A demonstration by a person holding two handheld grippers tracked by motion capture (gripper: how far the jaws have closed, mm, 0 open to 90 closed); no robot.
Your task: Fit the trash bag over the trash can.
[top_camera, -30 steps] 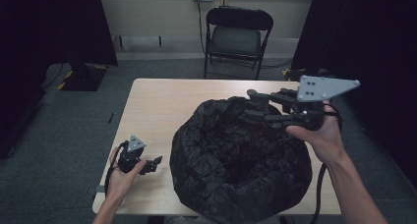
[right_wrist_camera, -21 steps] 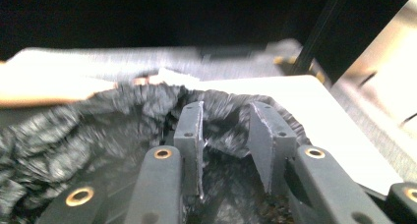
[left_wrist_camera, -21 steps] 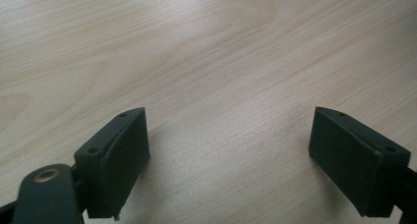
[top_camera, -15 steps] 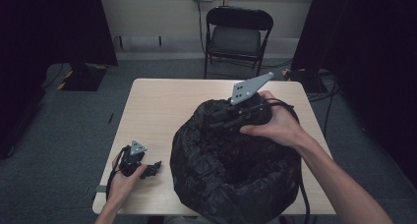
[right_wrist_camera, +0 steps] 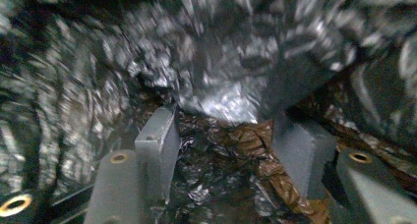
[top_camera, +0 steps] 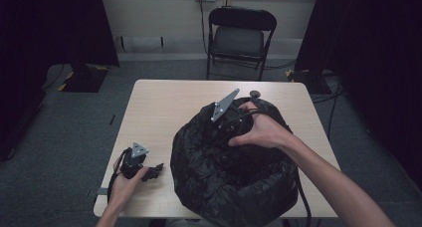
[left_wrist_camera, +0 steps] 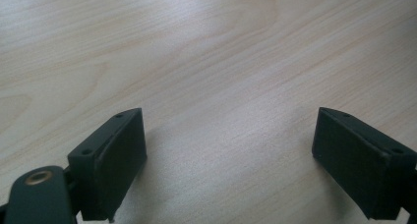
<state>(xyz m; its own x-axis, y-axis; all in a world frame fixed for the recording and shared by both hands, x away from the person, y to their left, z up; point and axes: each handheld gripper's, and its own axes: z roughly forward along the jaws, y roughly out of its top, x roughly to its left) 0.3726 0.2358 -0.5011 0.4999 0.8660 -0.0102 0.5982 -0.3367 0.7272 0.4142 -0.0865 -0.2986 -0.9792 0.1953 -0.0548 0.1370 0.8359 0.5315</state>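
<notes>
On the tabletop [top_camera: 164, 102], toward your right, sits the black bag [top_camera: 234, 182], a crinkled, glossy plastic mound with its mouth facing up. Your right gripper [top_camera: 234, 123] points down into that mouth near the far rim, so the film lies straight ahead of and below the jaws; in the right gripper view they stand partly apart, having just been opening, with rumpled black and brownish foil between them that the pads do not press. Your right hand [top_camera: 261, 132] is by far the nearer one to the bag. Your left gripper [top_camera: 149, 171] rests low near the tabletop's near left corner, just beside the bag's flank, jaws wide and holding nothing over pale wood grain.
</notes>
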